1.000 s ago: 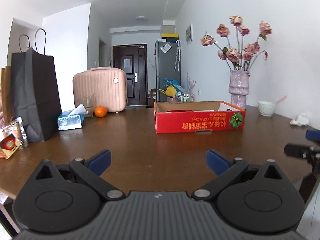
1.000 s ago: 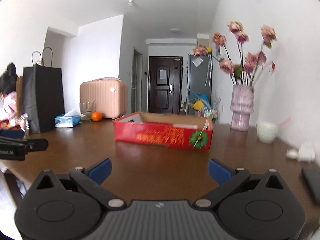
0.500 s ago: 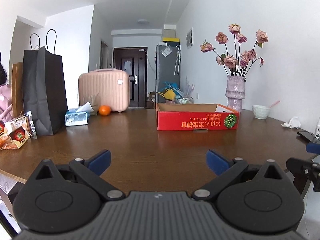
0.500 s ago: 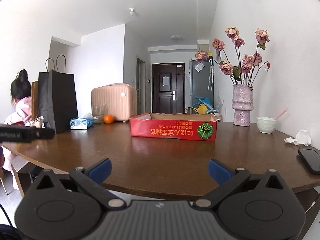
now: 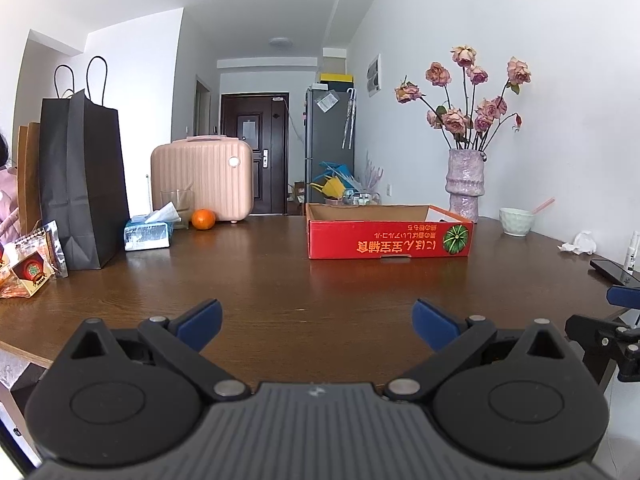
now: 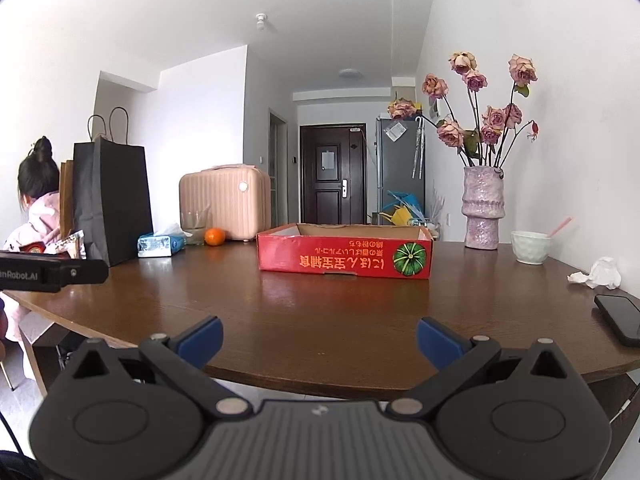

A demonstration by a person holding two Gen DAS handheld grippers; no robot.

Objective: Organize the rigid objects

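Both grippers hang at the near edge of a dark wooden table, each with its blue-tipped jaws spread wide and nothing between them. The left gripper sits over the tabletop; the right gripper is level with the table's rim, its body mostly off the edge.

Straight ahead of both, well apart from the fingertips, a shallow red cardboard box rests open-topped on the table — its printed side faces the cameras with the lettering upside down and a green pumpkin picture at the right end. What lies inside cannot be made out from this low angle.

To the left stand a black paper bag, a tissue pack, an orange and, behind them, a pink suitcase. To the right of the box are a purple vase of dried roses, a pale bowl with a pink spoon, a crumpled tissue and a dark phone (lying flat near the table's right edge).

A person in pink sits at the far left in the right wrist view.
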